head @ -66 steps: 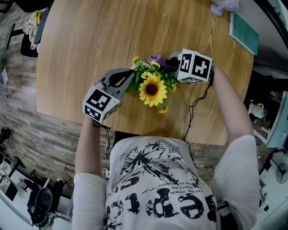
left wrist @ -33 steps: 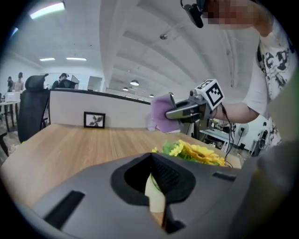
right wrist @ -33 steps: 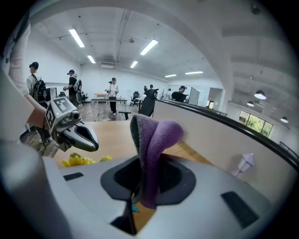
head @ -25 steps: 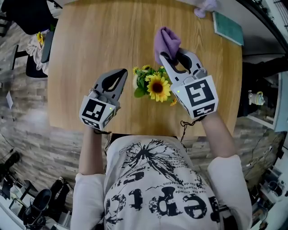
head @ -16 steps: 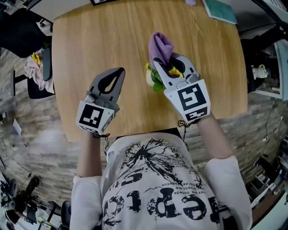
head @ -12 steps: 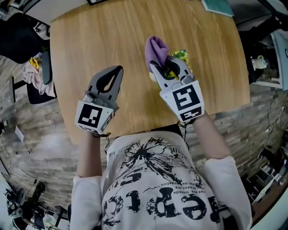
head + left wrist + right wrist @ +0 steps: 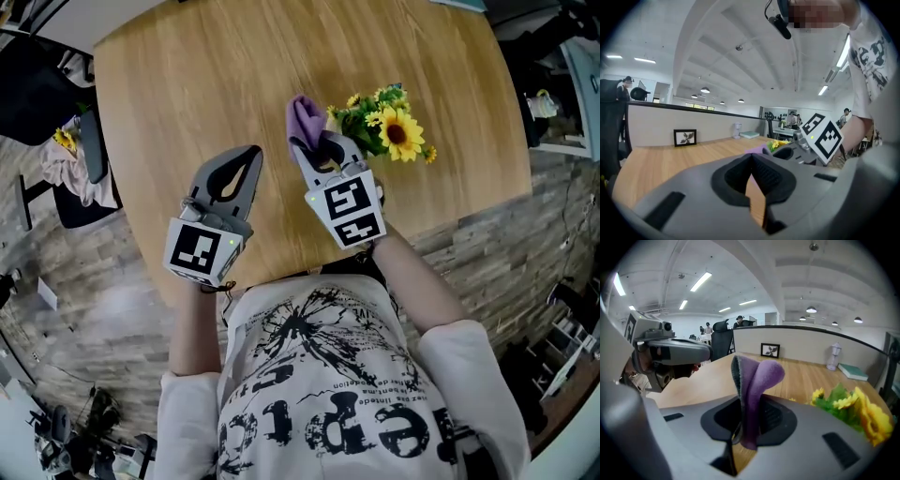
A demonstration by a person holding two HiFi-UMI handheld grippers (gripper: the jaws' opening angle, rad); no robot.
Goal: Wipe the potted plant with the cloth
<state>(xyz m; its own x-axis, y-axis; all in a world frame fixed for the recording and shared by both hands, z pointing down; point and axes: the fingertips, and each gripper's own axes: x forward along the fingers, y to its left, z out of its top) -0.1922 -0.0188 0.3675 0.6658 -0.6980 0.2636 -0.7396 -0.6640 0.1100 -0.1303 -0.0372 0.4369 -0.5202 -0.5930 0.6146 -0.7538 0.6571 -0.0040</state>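
In the head view the potted plant (image 7: 389, 127) shows only blooms and leaves; its pot is hidden beneath them. The lower end of the cloth (image 7: 302, 117) is lost between the fingers (image 7: 797, 427) of the right gripper (image 7: 317, 152). The counter (image 7: 187, 94) runs past that view's top edge.

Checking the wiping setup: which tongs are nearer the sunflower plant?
Right. The right tongs, shut on the purple cloth, sit close beside the plant; the left tongs, shut and empty, are farther beyond them.
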